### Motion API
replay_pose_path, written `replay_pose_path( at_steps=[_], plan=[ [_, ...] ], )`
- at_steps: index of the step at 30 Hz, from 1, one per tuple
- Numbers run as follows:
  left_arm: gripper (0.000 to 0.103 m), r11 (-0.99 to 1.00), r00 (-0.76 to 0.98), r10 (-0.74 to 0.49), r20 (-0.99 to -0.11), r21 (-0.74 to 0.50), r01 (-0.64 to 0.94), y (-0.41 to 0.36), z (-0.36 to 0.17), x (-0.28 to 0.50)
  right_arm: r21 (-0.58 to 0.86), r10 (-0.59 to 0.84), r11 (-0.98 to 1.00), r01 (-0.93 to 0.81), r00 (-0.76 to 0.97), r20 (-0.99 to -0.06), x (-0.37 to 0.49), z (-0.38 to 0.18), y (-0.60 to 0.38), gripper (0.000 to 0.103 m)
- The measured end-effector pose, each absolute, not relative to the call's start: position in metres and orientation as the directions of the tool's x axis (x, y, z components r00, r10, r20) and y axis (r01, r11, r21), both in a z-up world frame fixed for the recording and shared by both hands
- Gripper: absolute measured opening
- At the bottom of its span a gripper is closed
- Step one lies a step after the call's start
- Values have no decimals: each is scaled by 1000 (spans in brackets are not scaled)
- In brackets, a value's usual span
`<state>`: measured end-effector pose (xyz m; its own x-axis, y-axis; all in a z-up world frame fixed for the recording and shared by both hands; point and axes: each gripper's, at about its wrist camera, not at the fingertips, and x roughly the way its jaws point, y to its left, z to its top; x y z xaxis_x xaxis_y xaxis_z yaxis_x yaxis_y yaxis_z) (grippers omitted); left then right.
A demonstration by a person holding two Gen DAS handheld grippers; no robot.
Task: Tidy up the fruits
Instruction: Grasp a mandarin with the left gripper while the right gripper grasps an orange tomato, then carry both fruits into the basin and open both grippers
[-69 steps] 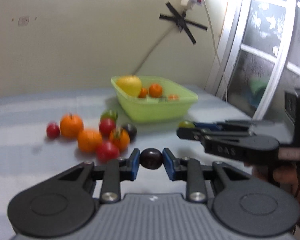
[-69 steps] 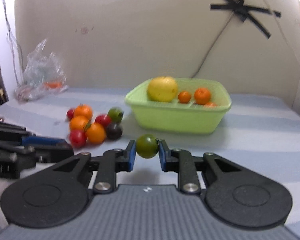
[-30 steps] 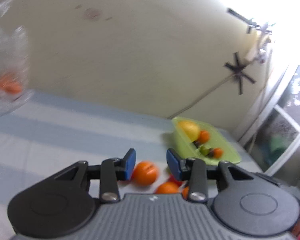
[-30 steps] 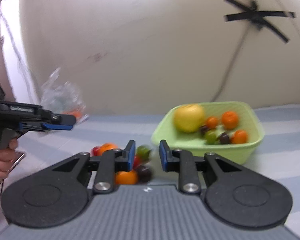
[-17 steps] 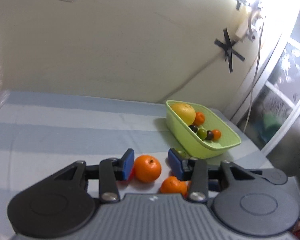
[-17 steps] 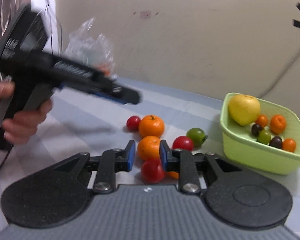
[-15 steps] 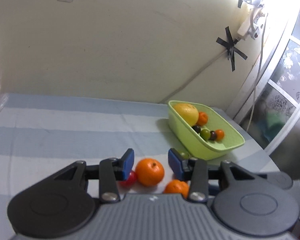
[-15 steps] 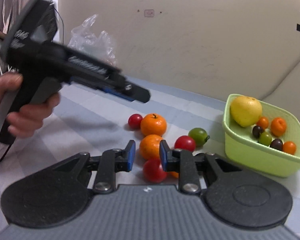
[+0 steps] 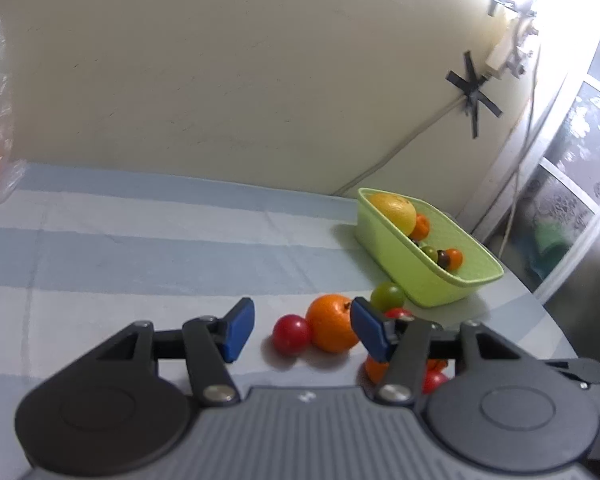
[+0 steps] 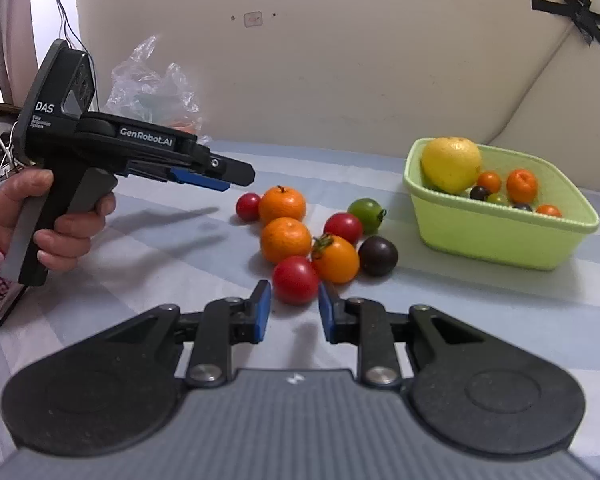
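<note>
Left claw [image 9: 302,326] wider — fruits [image 9: 332,323] ahead

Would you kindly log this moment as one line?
left tongs: just been opening, empty, facing orange | right tongs: shut, empty, behind nearest red tomato

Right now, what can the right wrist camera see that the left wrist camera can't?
Only the right wrist view shows the dark purple round tomato. Only the left wrist view shows the frosted glass window. Both show the light green plastic basket, the big yellow fruit in it, and the green tomato outside it.
</note>
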<state>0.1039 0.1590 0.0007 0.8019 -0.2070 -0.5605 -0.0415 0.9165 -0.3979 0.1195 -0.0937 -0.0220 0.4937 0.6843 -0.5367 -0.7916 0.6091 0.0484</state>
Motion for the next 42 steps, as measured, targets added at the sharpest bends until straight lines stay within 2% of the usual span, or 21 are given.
replay_pose_path(
  at_steps=[4, 8, 13, 15, 18, 20, 21, 22, 25, 30, 33, 40, 42],
  plan=[
    [51, 937, 828, -230, -511, -347, 46, 138, 20, 91, 44, 705, 600, -799, 502, -500, 120, -13, -95, 29],
    [47, 950, 796, -276, -539, -279, 140, 109, 18, 83, 71, 679, 653, -754, 541, -496, 137, -14, -105, 31],
    [47, 923, 749, -294, -594, -379, 62, 101, 3, 93, 297, 716, 663, -688, 464, -522, 168, -21, -113, 34],
    [48, 907, 748, -299, -593, -420, 29, 105, -1, 97, 360, 732, 654, -665, 437, -522, 174, -26, -111, 43],
    [48, 874, 736, -327, -593, -485, -3, 110, -12, 101, 468, 760, 635, -614, 388, -522, 185, -34, -111, 46],
    [47, 865, 742, -326, -585, -502, -15, 107, -17, 106, 509, 770, 630, -586, 389, -506, 190, -39, -112, 46],
    [41, 852, 742, -334, -581, -523, -27, 110, -21, 106, 520, 774, 627, -581, 388, -499, 191, -38, -112, 45],
    [35, 838, 738, -343, -580, -545, -39, 112, -25, 108, 519, 775, 626, -583, 389, -497, 191, -38, -112, 44],
    [34, 813, 755, -344, -558, -579, -57, 114, -29, 102, 504, 778, 619, -602, 384, -497, 187, -36, -109, 37],
    [34, 787, 810, -329, -485, -615, -49, 118, -12, 74, 495, 798, 599, -629, 421, -431, 174, -22, -124, 37],
    [34, 835, 827, -264, -497, -546, -61, 111, -2, 51, 430, 772, 633, -644, 484, -413, 161, -13, -145, 37],
    [34, 920, 752, -247, -611, -393, -17, 66, -8, 15, 126, 640, 715, -688, 571, -514, 130, -19, -173, 37],
    [35, 942, 760, -210, -615, -336, -12, 55, -8, 11, 32, 611, 709, -705, 591, -527, 123, -24, -172, 37]
  ],
)
